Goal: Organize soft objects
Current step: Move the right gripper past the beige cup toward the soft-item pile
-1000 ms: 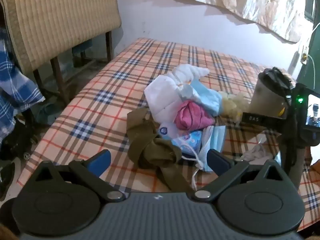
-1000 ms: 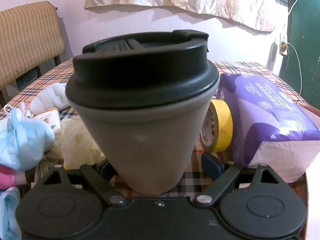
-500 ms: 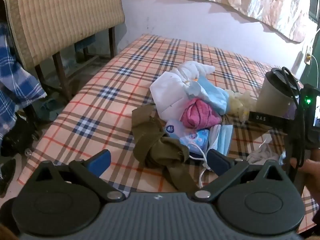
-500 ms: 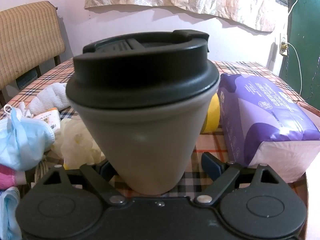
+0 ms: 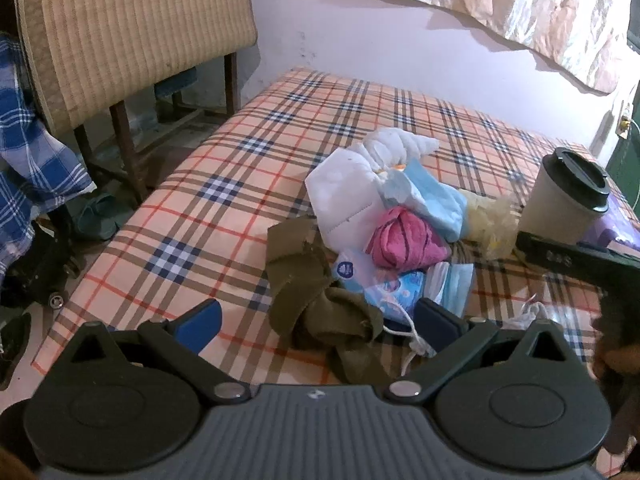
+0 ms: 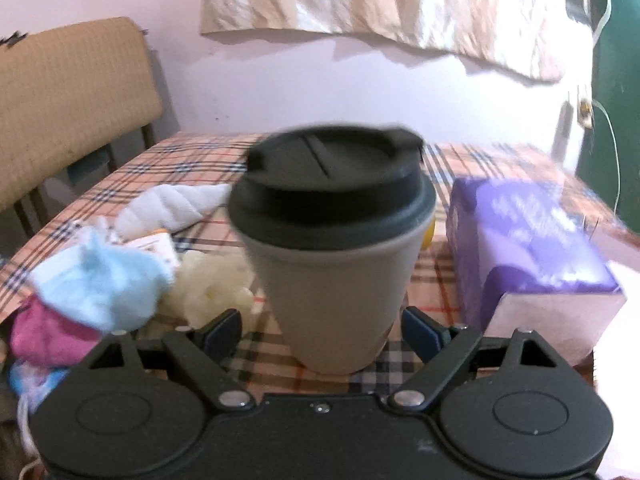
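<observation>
Across the plaid tabletop (image 5: 224, 208) your soft things sit unsorted in one heap: olive cloth (image 5: 316, 292) at 6 o'clock of the pile, pink cloth (image 5: 404, 240) in the middle, white mask (image 5: 344, 204) and rolled white towel (image 5: 400, 146) toward 12, blue masks (image 5: 436, 196) at 2. Judging by that, nearly all the organizing is left.

Your left gripper (image 5: 316, 316) hovers wide open just short of the olive cloth, holding nothing. Your right gripper (image 6: 322, 326) is spread wide on either side of the lidded cup's (image 6: 336, 248) base; neither finger visibly touches it.

Only the right wrist view shows the purple tissue pack (image 6: 532, 256) at 3 o'clock of the cup, though it is motion-blurred. Only the left view shows the olive cloth and the whole heap.
</observation>
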